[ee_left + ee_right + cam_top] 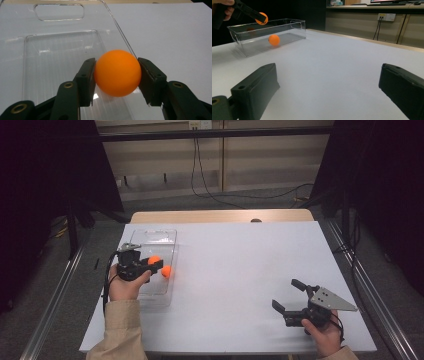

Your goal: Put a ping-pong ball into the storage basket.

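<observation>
The light is even and soft, falling from above onto the white table (240, 270), which glows bright while the room around it sinks into near black at both sides. Shadows are faint and short. The clear box (62, 45) catches small white glints along its rim and ribbed floor. Up close, the orange ball (117, 72) is sharp with a gentle sheen, and its colour reflects faintly below it. In the right gripper view the near jaws are soft and blurred, the far wall a little hazy. The high view looks slightly grainy.
</observation>
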